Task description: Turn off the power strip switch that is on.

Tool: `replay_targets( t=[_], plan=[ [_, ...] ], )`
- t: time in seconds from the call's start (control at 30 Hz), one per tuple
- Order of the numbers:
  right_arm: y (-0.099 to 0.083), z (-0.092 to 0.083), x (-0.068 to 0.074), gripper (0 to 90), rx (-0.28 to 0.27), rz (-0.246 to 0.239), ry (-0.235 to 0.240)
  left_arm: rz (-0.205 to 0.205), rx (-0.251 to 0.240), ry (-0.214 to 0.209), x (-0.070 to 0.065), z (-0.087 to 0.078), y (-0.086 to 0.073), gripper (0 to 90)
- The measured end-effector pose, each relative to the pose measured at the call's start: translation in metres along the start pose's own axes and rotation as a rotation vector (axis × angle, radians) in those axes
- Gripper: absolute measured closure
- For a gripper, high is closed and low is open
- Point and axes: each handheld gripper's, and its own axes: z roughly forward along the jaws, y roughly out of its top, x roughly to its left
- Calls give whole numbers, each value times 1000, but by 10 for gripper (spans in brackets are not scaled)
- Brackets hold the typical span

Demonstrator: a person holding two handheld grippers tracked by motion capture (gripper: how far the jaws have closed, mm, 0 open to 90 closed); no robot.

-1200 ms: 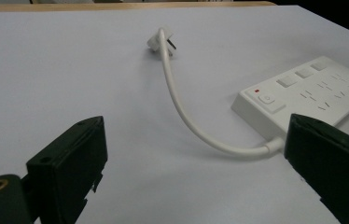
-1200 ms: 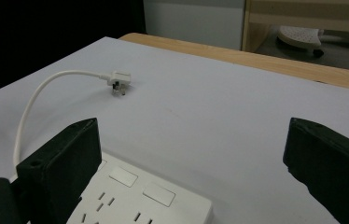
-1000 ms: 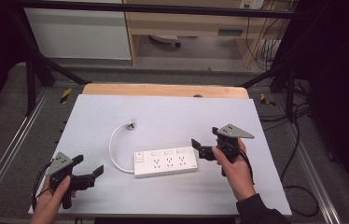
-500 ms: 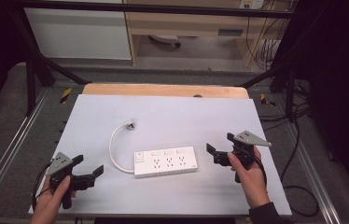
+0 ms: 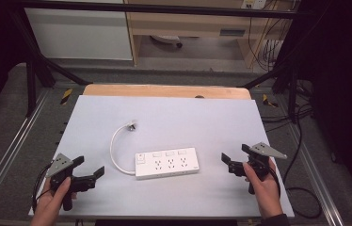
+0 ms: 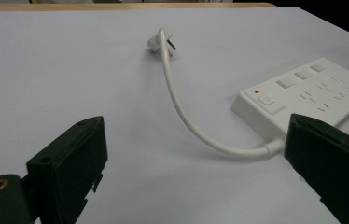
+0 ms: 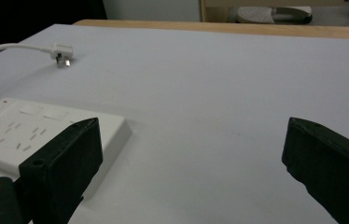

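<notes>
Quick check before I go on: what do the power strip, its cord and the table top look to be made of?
Power strip: hard white plastic, smooth with a slight sheen, moulded buttons and slots. Cord: flexible white rubbery or vinyl sheath, judging by its smooth curve. Table: matte pale covering, probably laminate or a sheet, over a wood-coloured board showing at the far edge.

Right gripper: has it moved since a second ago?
Yes. The right gripper has pulled away from the white plastic power strip, rightward and toward the person's table edge. Earlier it sat at the strip's right end; now bare white tabletop separates them.
</notes>
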Motion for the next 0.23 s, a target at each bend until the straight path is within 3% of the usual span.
replay_targets(
  t=[0.23],
  plan=[
    [-23,8,-4,56,89,12,7,-7,9,9,0,1,0,58]
  ],
)
